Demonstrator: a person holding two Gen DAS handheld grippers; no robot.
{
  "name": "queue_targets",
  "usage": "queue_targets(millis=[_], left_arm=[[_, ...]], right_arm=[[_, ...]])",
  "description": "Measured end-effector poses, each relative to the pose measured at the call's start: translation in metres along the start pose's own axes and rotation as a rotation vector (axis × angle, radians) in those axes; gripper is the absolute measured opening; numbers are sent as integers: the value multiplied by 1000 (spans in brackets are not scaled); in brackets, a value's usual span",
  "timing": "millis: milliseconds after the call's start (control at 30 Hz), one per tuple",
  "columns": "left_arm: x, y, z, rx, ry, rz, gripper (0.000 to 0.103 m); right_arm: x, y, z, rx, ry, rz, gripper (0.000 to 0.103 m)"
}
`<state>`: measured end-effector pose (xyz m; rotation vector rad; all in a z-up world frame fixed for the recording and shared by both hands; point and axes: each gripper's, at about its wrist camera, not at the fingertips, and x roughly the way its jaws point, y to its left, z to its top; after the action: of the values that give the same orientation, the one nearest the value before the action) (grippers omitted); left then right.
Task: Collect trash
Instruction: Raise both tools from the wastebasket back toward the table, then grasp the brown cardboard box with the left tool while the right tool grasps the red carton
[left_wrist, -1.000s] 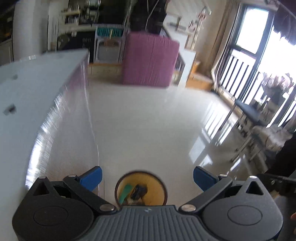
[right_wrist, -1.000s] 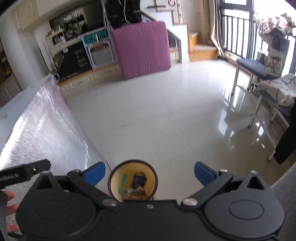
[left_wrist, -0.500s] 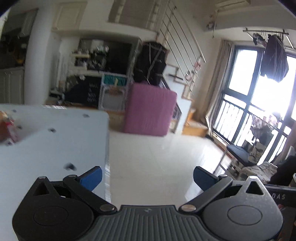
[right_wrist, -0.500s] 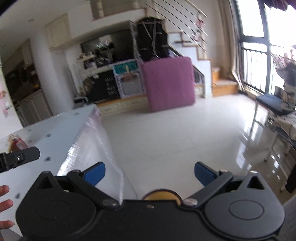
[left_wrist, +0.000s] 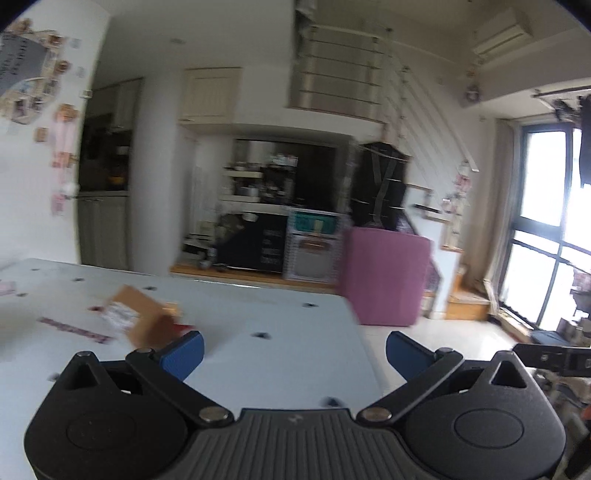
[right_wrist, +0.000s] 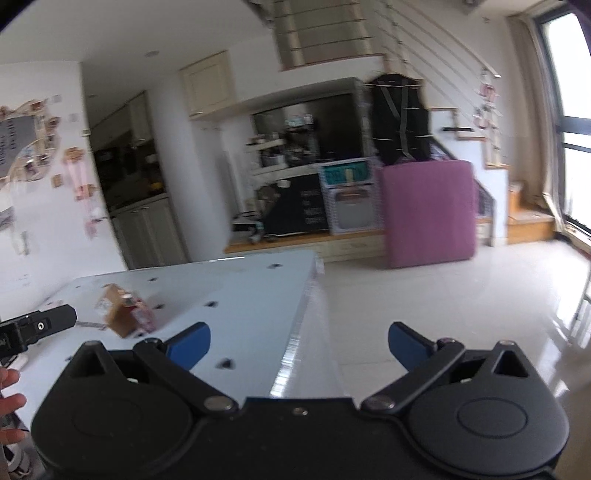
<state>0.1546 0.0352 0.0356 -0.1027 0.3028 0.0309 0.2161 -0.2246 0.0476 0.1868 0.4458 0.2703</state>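
A small brown cardboard box (left_wrist: 138, 316) with a white label lies on the white table (left_wrist: 280, 325), with reddish wrapper scraps beside it. It also shows in the right wrist view (right_wrist: 120, 314), next to a pink packet (right_wrist: 142, 316). My left gripper (left_wrist: 294, 356) is open and empty, just right of and nearer than the box. My right gripper (right_wrist: 298, 345) is open and empty over the table's right edge (right_wrist: 310, 295). The picture is blurred.
A flat pink strip (left_wrist: 74, 328) lies on the table at left. A pink upright panel (right_wrist: 428, 210) stands on the tiled floor (right_wrist: 461, 314) beyond the table. Shelves and cabinets line the far wall. The left gripper's body (right_wrist: 35, 326) shows at the left.
Both grippers have tilted up from the floor, where a round yellow bin with trash lay below them. The bin has left view and the table top with the box has come in.
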Motion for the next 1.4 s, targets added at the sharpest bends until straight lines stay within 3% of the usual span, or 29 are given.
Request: queue_targets(millis=[367, 700, 900, 1100, 1300, 1400], left_arm=[[58, 107, 15, -7, 34, 184, 103], [189, 172, 55, -93, 163, 307, 103], [267, 190, 70, -215, 277, 340, 103], [311, 222, 64, -433, 395, 414, 103], [323, 229, 52, -494, 449, 430, 103], [327, 229, 45, -523, 490, 423, 103]], right_arm=[[92, 104, 6, -58, 15, 177, 103], [227, 190, 16, -177, 132, 303, 102], [291, 227, 13, -265, 213, 358, 90], [331, 265, 10, -352, 278, 436, 79], [346, 292, 7, -423, 328, 441, 53], [350, 291, 7, -410, 363, 415, 33]])
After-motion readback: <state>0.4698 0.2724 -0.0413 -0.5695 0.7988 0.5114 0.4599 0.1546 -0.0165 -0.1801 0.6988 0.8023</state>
